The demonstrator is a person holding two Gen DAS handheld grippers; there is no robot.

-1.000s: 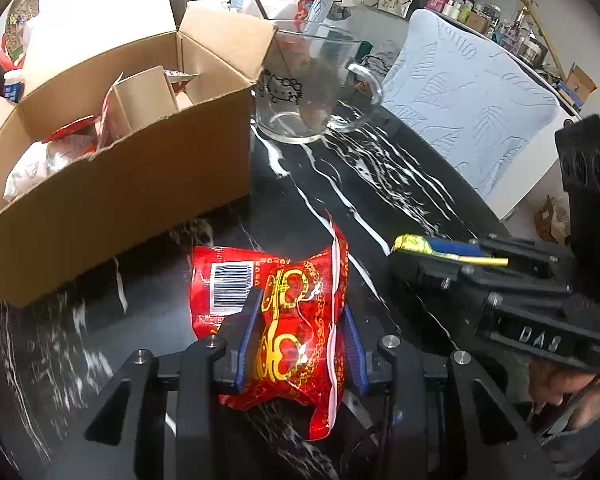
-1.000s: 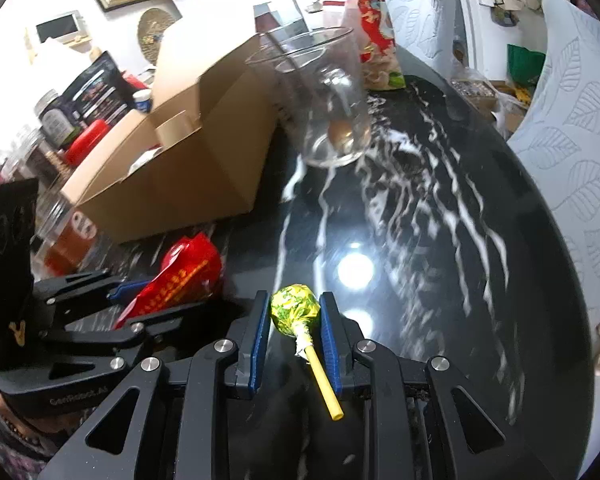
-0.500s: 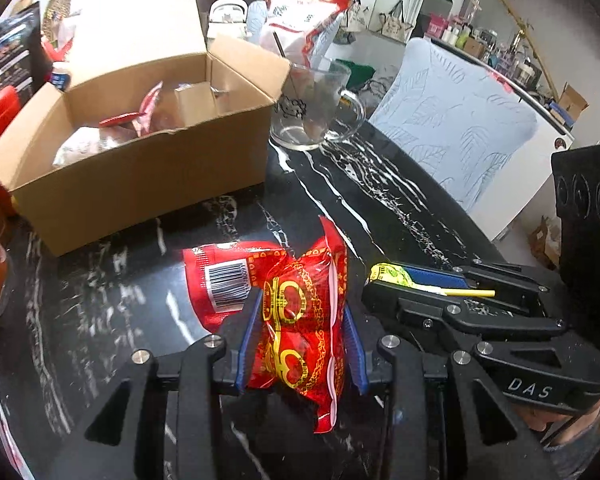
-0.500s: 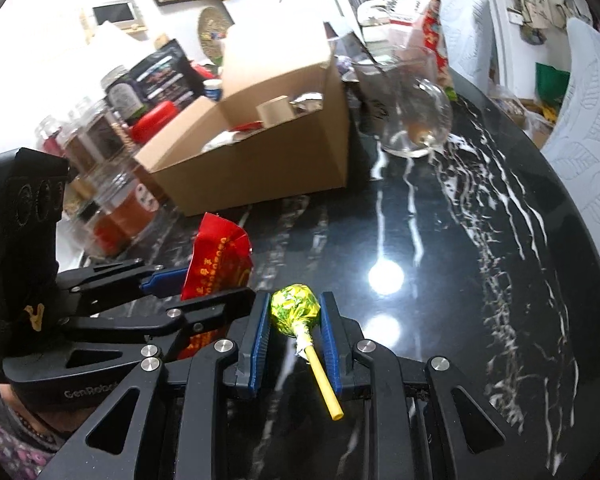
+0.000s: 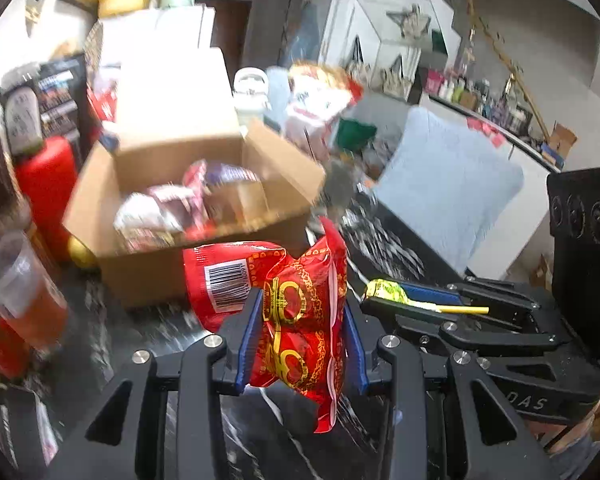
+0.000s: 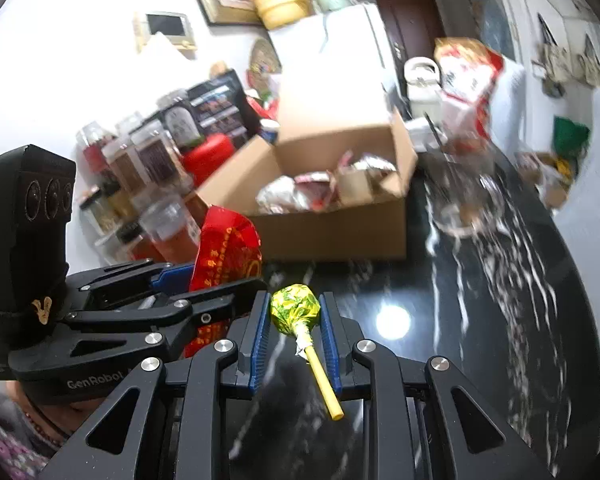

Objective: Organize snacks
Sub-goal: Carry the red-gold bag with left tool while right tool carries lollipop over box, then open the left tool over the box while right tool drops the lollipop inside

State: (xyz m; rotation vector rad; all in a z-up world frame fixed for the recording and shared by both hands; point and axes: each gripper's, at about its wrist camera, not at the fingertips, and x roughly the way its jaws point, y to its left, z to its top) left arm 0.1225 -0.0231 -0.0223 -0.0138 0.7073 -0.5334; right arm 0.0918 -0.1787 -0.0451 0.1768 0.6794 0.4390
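My left gripper (image 5: 300, 320) is shut on a red snack packet (image 5: 296, 312) with gold print and a barcode, held in the air above the black marble table (image 6: 500, 300). Beside it, my right gripper (image 6: 294, 316) is shut on a lollipop (image 6: 296, 310) in a green-yellow wrapper, its yellow stick pointing back toward the camera. The lollipop (image 5: 384, 292) and the right gripper (image 5: 384, 298) also show at the right of the left wrist view. Ahead stands an open cardboard box (image 5: 204, 208) with several wrapped snacks inside; the same cardboard box (image 6: 332, 216) sits beyond both grippers.
Jars and a red bottle (image 6: 208, 156) crowd the table left of the box. A glass mug (image 6: 468, 200) stands right of it, with a large snack bag (image 6: 464, 80) behind. A pale blue chair back (image 5: 444, 188) rises at the table's right edge.
Both grippers have risen and drawn back from the box, each keeping its snack. More of the box's inside and the room behind it has come into view.
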